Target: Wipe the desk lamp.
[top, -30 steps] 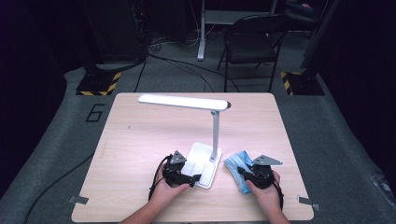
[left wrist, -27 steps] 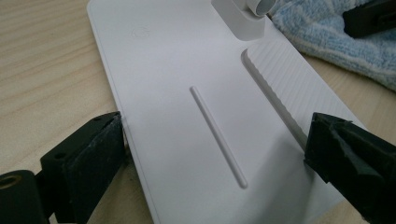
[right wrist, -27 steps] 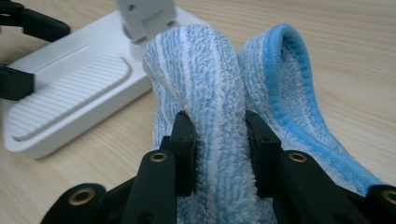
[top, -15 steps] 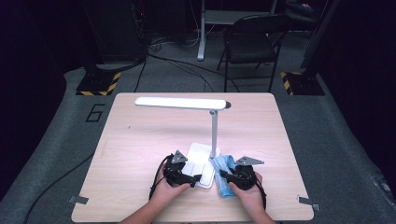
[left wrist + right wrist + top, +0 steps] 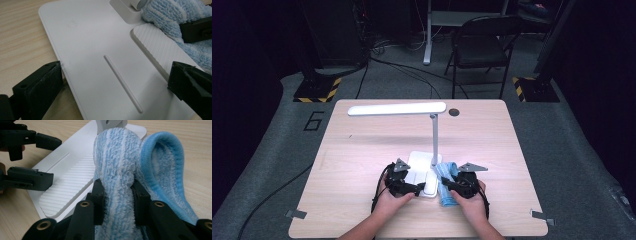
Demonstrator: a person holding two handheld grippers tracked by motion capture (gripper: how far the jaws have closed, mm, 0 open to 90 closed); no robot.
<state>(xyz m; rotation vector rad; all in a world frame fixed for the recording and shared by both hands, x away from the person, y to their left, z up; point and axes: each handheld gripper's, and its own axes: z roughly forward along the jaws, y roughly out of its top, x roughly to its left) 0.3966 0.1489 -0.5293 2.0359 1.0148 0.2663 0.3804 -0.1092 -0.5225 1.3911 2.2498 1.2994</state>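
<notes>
A white desk lamp stands on the wooden table, with its flat base (image 5: 421,170) (image 5: 87,50) near the front edge and its long head (image 5: 397,108) above. My left gripper (image 5: 411,188) (image 5: 113,85) is open; its jaws straddle the base, and one touches the base's edge. My right gripper (image 5: 451,186) (image 5: 117,192) is shut on a blue-and-white striped cloth (image 5: 445,172) (image 5: 117,152). The cloth presses against the foot of the lamp pole (image 5: 434,140) and lies over the base's ribbed corner (image 5: 67,187).
The table (image 5: 362,150) has a round cable hole (image 5: 454,112) at the back. A black folding chair (image 5: 482,50) stands behind it. Cables trail from both grippers toward the person's forearms at the front edge.
My right gripper has carried the cloth left, from the table beside the lamp up against the pole's foot. The lamp head has shifted slightly left. The left gripper has stayed on the base.
</notes>
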